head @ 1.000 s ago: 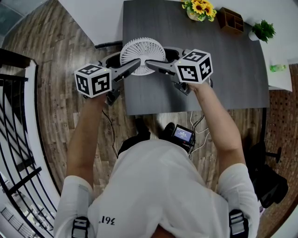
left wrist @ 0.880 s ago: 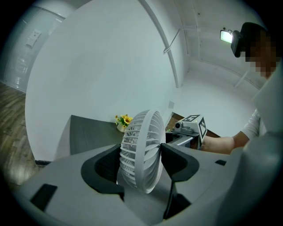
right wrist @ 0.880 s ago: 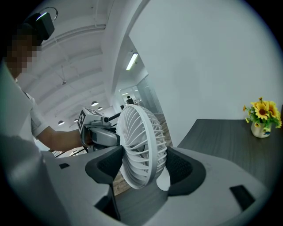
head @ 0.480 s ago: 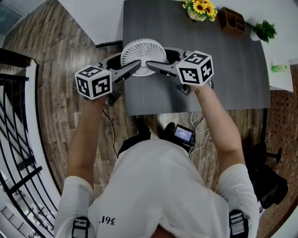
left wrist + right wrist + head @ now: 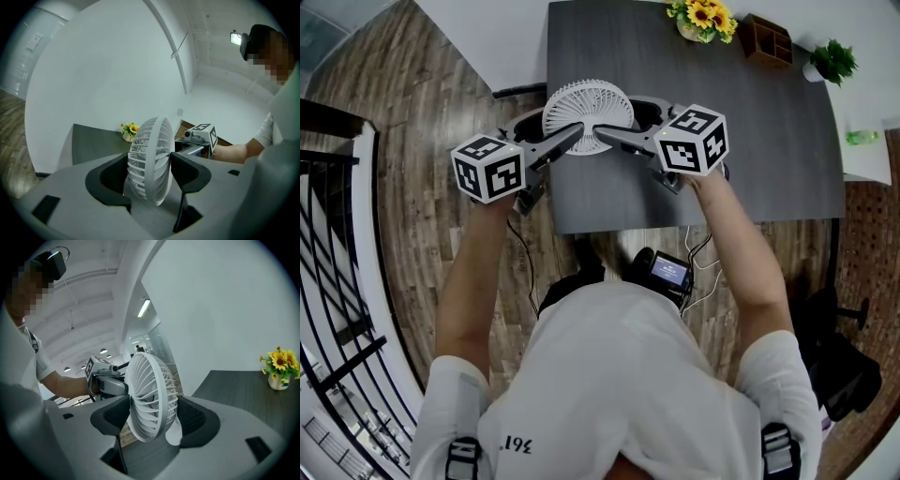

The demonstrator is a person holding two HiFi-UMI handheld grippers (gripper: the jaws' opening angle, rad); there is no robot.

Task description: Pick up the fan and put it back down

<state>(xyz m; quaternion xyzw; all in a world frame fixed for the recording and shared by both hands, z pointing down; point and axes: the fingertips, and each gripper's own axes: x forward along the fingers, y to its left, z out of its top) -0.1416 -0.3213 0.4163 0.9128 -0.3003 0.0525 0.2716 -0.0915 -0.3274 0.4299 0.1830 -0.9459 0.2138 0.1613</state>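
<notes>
The dark counter (image 5: 769,141) fills the top of the frame. The white fan (image 5: 588,101) hangs over its near edge, upper middle, round face up. The left tongs (image 5: 577,129) and right tongs (image 5: 600,132) each pinch it tight from opposite sides. It likely goes straight down.

The fan (image 5: 588,103) sits over the near left part of the surface (image 5: 750,141), between 2 grippers. The left hand-held gripper (image 5: 574,129) clasps it from the left, the right hand-held gripper (image 5: 600,129) from the right. Flowers (image 5: 703,17) stand at the far edge, a box (image 5: 766,39) just right of them, a plant (image 5: 830,58) further right.
</notes>
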